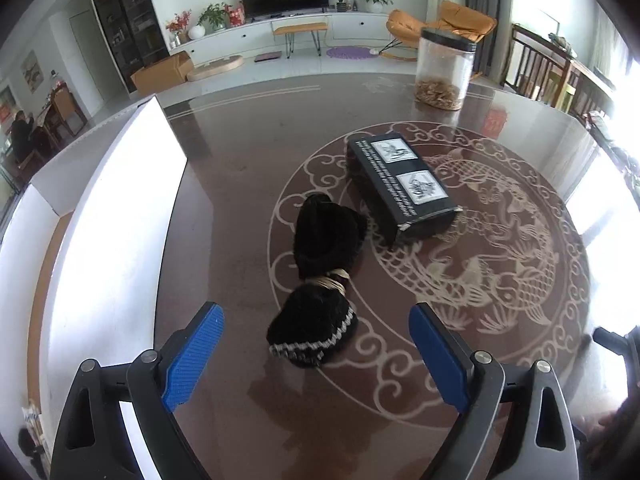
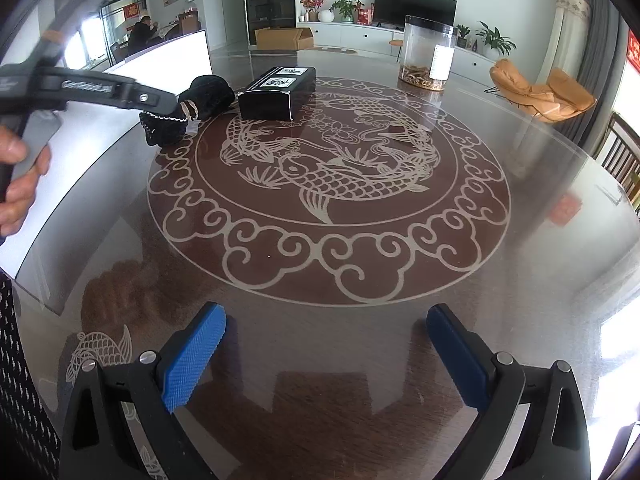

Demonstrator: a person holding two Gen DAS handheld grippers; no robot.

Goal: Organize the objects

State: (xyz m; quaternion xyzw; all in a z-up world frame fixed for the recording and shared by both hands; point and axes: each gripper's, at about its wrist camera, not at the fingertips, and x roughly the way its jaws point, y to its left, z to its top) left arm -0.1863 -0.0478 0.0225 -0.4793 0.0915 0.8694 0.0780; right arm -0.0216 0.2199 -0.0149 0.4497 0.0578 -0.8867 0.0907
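Left gripper point(image 1: 316, 356) hung wide open over the black socks point(image 1: 320, 276); best straddled the tied middle before closing. Right gripper point(image 2: 326, 360) open, empty.

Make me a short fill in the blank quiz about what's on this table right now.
1. The black knitted bundle is tied around its middle with a tan ____.
2. The left claw hangs over the bundle with its jaws ____.
3. The black box carries ____ white pictures on top.
4. The clear jar has a ____ lid.

Missing words: cord; open; two; black
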